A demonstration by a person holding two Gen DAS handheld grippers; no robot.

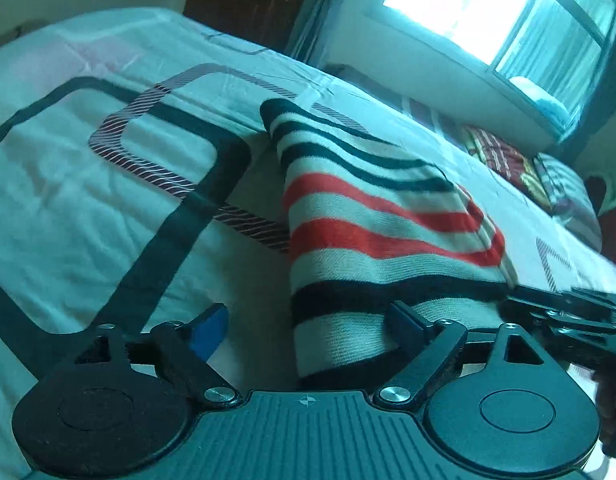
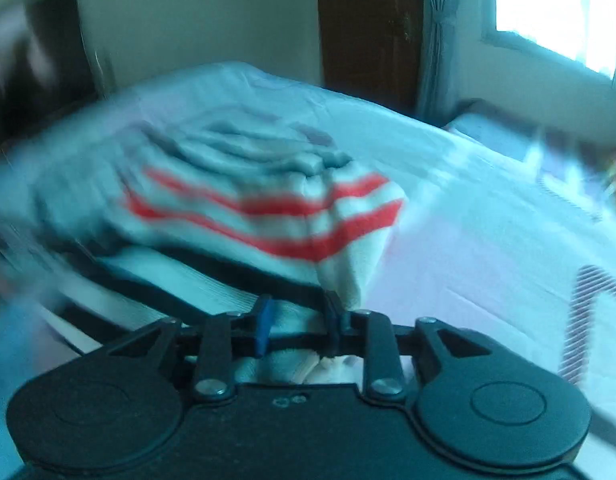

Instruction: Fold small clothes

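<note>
Striped garment (image 1: 372,216) blurred from right tool (image 2: 297,320), sharp from left.

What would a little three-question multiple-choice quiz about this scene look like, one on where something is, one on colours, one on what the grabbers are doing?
1. Where does the striped garment lie?
A. on the bed
B. on a chair
C. on the floor

2. Which stripe colours run across its pale knit?
A. green and yellow
B. red and black
C. purple only

3. How does the left gripper stand?
A. shut on the cloth
B. out of view
C. open, fingers spread wide

Answers:
1 A: the garment rests on the patterned bedsheet in both views.
2 B: two red bands sit between black ones in the left wrist view.
3 C: its fingers stand far apart, one on each side of the garment's near edge; by contrast, the right gripper has its fingers drawn in on the hem.
</note>
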